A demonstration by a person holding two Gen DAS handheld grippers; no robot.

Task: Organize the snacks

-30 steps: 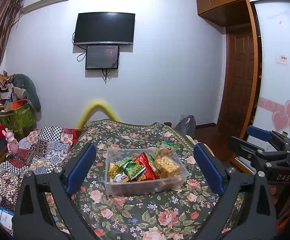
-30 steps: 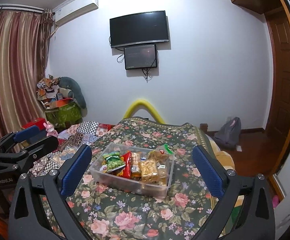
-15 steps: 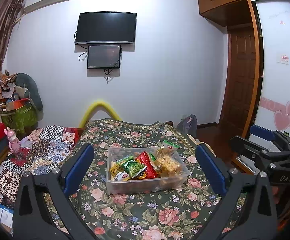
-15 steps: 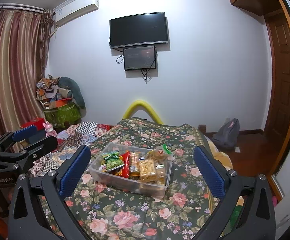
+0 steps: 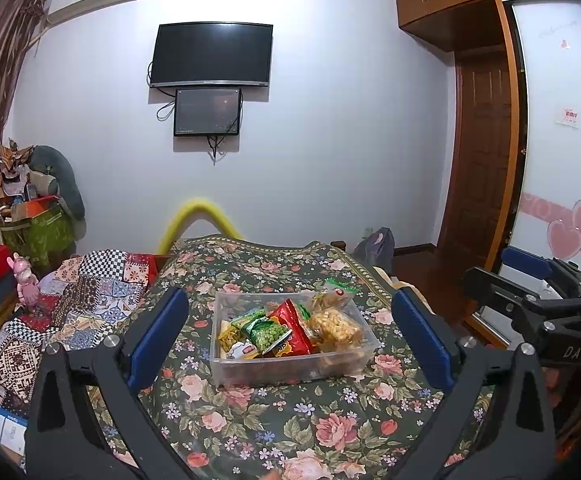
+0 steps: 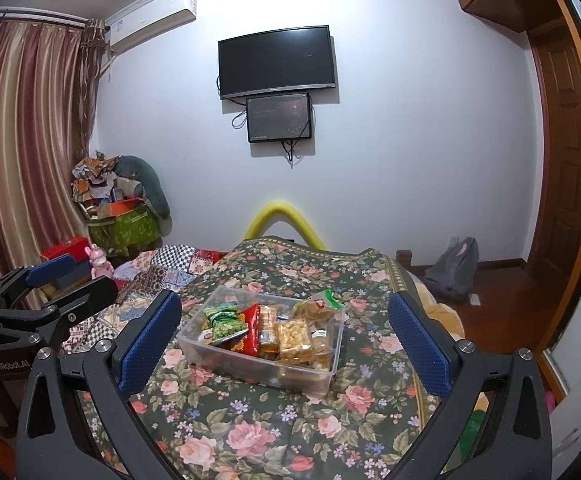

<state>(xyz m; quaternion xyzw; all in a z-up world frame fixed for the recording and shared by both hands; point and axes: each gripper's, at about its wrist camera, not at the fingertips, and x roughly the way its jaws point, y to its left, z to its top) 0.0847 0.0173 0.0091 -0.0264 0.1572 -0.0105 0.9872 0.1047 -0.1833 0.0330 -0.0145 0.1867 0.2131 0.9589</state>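
A clear plastic bin (image 5: 290, 368) stands on the floral-covered surface (image 5: 250, 432), also in the right wrist view (image 6: 226, 364). It holds several snack packets: a green pea bag (image 5: 264, 330), a red bag (image 5: 292, 326), a yellow puffed-snack bag (image 5: 336, 326); in the right wrist view the green bag (image 6: 224, 324) and red bag (image 6: 250, 330) show too. My left gripper (image 5: 288, 338) is open and empty, held back from the bin. My right gripper (image 6: 284, 334) is open and empty, also short of the bin. Each gripper shows at the edge of the other's view.
A patchwork quilt (image 5: 90, 292) lies left of the floral cloth. A pink toy (image 5: 26, 280) and piled boxes stand at far left. A yellow foam arch (image 5: 198, 216) rises behind. A grey backpack (image 6: 454, 268) sits on the floor near the wooden door (image 5: 478, 160).
Both grippers have lifted and tilted slightly, so the bin sits a little lower in each view. Jaws stay open; nothing in the bin moved.
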